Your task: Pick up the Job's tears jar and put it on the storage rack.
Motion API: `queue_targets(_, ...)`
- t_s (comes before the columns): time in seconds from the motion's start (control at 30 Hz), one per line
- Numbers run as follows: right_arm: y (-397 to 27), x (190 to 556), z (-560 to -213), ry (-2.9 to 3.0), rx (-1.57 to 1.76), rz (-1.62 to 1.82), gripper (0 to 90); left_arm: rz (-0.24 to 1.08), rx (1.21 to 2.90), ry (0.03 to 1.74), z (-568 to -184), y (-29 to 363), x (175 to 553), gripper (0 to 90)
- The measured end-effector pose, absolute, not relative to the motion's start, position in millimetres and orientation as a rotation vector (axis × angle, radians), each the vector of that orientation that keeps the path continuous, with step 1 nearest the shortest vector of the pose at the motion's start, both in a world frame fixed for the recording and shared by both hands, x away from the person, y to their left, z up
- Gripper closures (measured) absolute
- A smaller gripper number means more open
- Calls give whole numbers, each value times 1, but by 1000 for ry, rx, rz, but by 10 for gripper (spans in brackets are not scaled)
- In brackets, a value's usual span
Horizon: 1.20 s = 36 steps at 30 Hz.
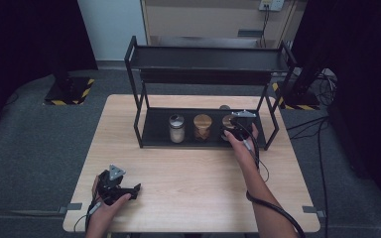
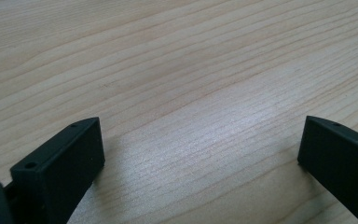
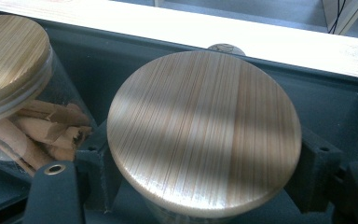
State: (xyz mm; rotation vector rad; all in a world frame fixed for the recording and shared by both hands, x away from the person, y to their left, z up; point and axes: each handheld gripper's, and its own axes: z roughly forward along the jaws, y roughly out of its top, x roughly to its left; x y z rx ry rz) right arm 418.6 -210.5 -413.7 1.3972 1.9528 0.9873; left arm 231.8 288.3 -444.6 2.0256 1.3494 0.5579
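On the lower shelf of a black two-tier rack (image 1: 151, 134) stand three glass jars with round wooden lids. My right gripper (image 1: 234, 130) reaches in from the front and is shut on the rightmost jar (image 1: 226, 120). In the right gripper view the jaws press either side of this jar (image 3: 204, 126), just under its lid, with my right gripper (image 3: 205, 156) around it. The middle jar (image 1: 202, 127) (image 3: 14, 60) holds cinnamon sticks. The left jar (image 1: 176, 128) has pale contents. My left gripper (image 1: 129, 191) (image 2: 200, 144) rests open on the table at the front left, nothing between its jaws.
The wooden table (image 1: 188, 183) (image 2: 177, 70) spreads bare between the rack and the front edge. The rack's upper shelf (image 1: 208, 59) hangs over the jars. A small round object (image 3: 223, 47) lies on the table behind the rack. Dark floor and cables surround the table.
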Motion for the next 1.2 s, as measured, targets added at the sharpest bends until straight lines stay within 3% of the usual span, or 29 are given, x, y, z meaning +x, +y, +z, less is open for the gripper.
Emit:
queue_targets(0.3, -212, 418, -415, 1949, 1397, 999, 251, 558, 2026, 1349, -445, 288, 232, 0)
queue_targets(0.53, -212, 417, -415, 1957, 1393, 992, 102, 558, 2026, 1349, -445, 288, 232, 0)
queue_targets(0.73, -211, 413, -414, 1965, 1388, 986, 55, 558, 2026, 1349, -445, 288, 232, 0)
queue_targets(1.2, -213, 393, -407, 1935, 1415, 981, 50, 557, 2027, 1349, -444, 288, 232, 0)
